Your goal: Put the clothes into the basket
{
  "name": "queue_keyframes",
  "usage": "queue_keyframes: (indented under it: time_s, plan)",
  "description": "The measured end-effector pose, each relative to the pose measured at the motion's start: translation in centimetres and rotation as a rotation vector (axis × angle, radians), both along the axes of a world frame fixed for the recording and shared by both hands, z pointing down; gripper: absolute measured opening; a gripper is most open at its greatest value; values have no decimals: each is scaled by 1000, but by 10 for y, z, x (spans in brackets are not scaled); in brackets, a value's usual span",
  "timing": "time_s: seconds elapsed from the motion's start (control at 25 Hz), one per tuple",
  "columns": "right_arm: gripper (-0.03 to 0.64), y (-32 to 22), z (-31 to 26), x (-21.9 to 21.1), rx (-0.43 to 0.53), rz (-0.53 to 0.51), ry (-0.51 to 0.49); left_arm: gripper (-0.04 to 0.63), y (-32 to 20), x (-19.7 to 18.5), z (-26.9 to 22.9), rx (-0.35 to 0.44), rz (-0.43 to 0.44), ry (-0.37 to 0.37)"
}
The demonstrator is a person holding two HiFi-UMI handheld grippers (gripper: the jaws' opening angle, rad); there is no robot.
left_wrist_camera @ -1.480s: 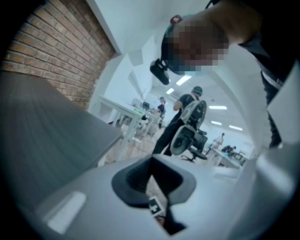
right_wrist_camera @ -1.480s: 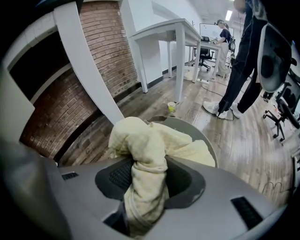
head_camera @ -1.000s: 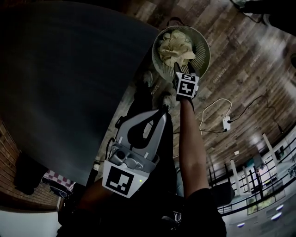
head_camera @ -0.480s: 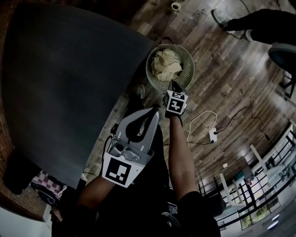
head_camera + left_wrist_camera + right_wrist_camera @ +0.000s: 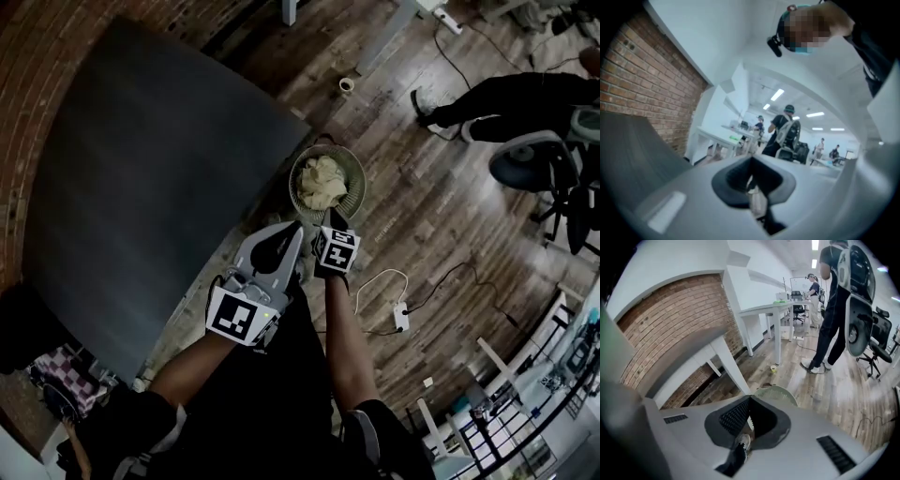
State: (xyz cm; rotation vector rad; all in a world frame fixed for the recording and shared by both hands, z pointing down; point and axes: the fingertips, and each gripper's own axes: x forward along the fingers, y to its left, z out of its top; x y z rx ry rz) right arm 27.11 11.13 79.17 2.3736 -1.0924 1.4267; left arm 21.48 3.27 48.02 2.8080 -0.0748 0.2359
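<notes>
The cream clothes [image 5: 321, 183] lie in the basket [image 5: 357, 174]. The left gripper [image 5: 298, 228] and right gripper [image 5: 336, 216] have jaws pressed together, empty. This step looks done; next, look for more clothes.

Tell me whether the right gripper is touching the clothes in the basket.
Apart. The right gripper view shows the right gripper shut and empty, the basket on the floor well beyond its jaws.
</notes>
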Motion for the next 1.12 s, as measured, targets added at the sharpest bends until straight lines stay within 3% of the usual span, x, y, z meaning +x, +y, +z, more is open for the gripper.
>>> queue_keyframes:
  time_s: [0.28, 0.6, 1.12]
  plan:
    - [5, -29, -132, -42, 189, -164, 94, 5, 15, -55, -37, 24, -73, 8]
    - [5, -49, -270, -108, 442, -375, 229, 5, 20, -145, -89, 103, -311, 69]
    - [5, -74, -391, -251, 683, -654, 275, 5, 8, -297, -147, 181, -612, 147]
